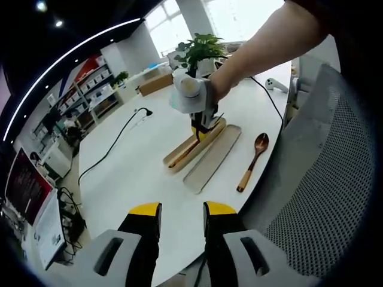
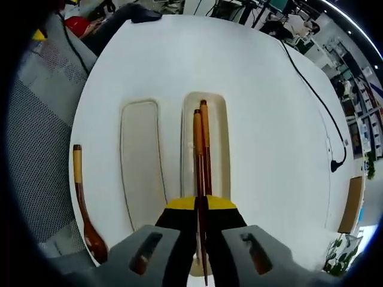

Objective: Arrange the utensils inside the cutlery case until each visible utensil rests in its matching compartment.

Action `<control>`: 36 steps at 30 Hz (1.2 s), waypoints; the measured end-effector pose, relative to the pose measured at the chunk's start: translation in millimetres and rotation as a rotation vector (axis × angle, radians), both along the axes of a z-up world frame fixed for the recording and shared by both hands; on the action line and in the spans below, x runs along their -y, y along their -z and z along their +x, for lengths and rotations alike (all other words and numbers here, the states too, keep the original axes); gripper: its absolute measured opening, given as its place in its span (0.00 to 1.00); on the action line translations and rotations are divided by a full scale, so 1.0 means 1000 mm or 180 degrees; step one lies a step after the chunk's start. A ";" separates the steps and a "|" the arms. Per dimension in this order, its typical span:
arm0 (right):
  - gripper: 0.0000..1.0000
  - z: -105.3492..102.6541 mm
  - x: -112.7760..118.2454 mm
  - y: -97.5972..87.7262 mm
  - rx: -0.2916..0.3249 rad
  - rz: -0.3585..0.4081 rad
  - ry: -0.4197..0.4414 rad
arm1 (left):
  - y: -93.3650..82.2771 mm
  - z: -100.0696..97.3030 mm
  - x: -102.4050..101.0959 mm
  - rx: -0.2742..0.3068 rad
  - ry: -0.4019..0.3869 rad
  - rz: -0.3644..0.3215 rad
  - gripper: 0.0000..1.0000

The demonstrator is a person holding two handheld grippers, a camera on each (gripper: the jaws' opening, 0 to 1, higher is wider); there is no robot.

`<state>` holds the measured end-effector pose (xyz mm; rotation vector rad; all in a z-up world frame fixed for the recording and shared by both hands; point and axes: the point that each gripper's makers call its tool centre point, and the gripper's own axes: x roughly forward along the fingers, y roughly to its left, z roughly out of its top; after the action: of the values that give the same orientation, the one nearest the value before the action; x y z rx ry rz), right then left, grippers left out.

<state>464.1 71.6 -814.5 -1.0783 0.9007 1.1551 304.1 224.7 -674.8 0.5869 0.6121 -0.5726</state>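
Right tool (image 2: 200, 206): pressed together on pair of wooden chopsticks (image 2: 202, 149), pinching near their thin tips; shafts reaching forward into case tray (image 2: 221, 137) directly ahead, handle ends near far wall.
Left tool (image 1: 181, 209): spread, empty, held over near table (image 1: 137, 167) edge, well back from case.
Case lid or second tray (image 2: 140, 167): just left of right tool's line, bare.
Wooden spoon (image 2: 84, 203): on table, further left of right tool, beyond second tray, near table edge beside mesh chair (image 2: 42, 137); not yet in case.
Handling, judged: chopsticks light, stiff, smooth, prone to scissoring or rolling; spoon light, rigid, best taken mid-handle.
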 end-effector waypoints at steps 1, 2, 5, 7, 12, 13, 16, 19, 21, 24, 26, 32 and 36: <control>0.00 0.000 0.000 0.000 -0.0008 0.0003 0.0004 | 0.000 0.000 0.000 -0.0005 0.0001 0.0002 0.28; 0.00 0.000 -0.001 0.001 -0.0011 0.0009 0.0007 | 0.001 0.000 0.000 -0.0009 0.0000 0.0003 0.28; 0.00 0.002 -0.003 0.002 0.0007 0.0030 0.0002 | 0.001 0.000 0.000 -0.0023 0.0000 0.0007 0.28; 0.00 0.003 -0.004 0.002 -0.0008 0.0045 0.0024 | 0.002 -0.001 0.000 -0.0036 0.0004 0.0020 0.28; 0.00 0.004 -0.005 0.003 -0.0002 0.0073 0.0038 | 0.003 -0.001 0.000 -0.0048 0.0004 0.0014 0.28; 0.00 0.005 -0.006 0.003 0.0006 0.0083 0.0038 | 0.003 -0.001 0.000 -0.0053 0.0003 0.0015 0.28; 0.00 0.007 -0.007 0.003 0.0020 0.0114 0.0056 | 0.003 0.000 -0.001 -0.0056 -0.0004 0.0013 0.28; 0.00 0.008 -0.008 0.002 0.0030 0.0130 0.0052 | 0.004 -0.001 -0.001 -0.0064 0.0001 0.0016 0.28; 0.00 0.010 -0.008 0.003 0.0058 0.0125 0.0036 | 0.004 -0.001 0.000 -0.0065 0.0006 0.0016 0.28; 0.00 0.012 -0.008 0.003 0.0078 0.0127 0.0036 | 0.004 -0.001 0.000 -0.0070 0.0004 0.0018 0.28; 0.00 0.013 -0.008 0.002 0.0098 0.0139 0.0042 | 0.004 -0.001 0.000 -0.0070 0.0003 0.0016 0.28; 0.00 0.016 -0.008 0.002 0.0137 0.0169 0.0097 | 0.004 -0.001 0.000 -0.0072 0.0001 0.0013 0.28; 0.00 0.014 -0.011 0.003 0.0061 0.0224 0.0155 | 0.004 -0.001 0.000 -0.0072 0.0000 0.0016 0.28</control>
<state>477.9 82.6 -817.2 -1.0036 0.8610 1.1262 303.5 225.1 -678.4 0.5858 0.6350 -0.5785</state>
